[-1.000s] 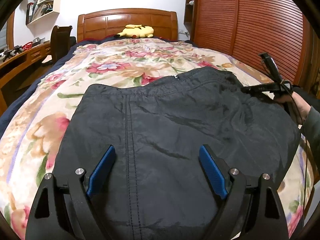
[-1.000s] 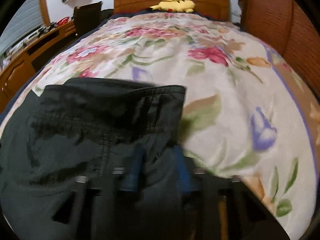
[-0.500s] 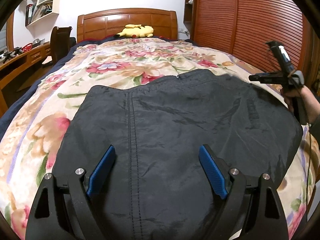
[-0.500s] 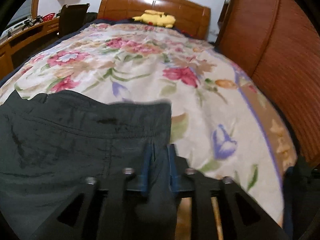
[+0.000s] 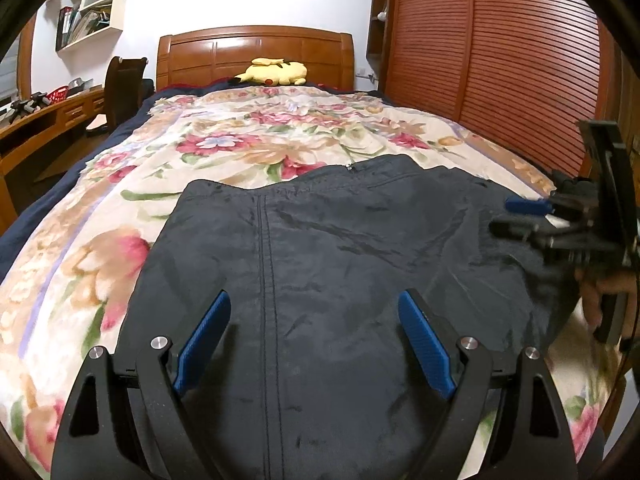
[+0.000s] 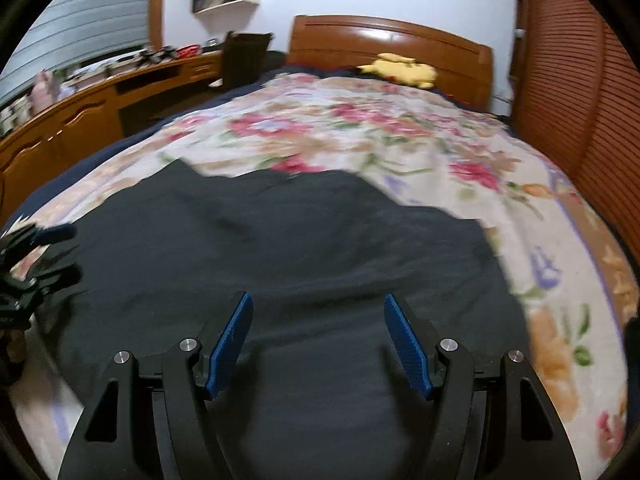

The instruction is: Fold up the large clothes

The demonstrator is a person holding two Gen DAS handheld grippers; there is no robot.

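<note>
Right hand-held gripper [image 6: 318, 344] opening, released dark garment [image 5: 360, 280], apparently flattened on bed [image 5: 120, 208]; left hand-held gripper [image 5: 316, 340] wide, empty. Ready for fold.

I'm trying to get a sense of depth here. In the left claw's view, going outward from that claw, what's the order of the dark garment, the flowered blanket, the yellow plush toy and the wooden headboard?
1. Dark garment: right under the left claw, spread flat.
2. Flowered blanket: beyond and around the garment.
3. Yellow plush toy: at the far end of the bed.
4. Wooden headboard: just behind the toy, against the wall.
</note>
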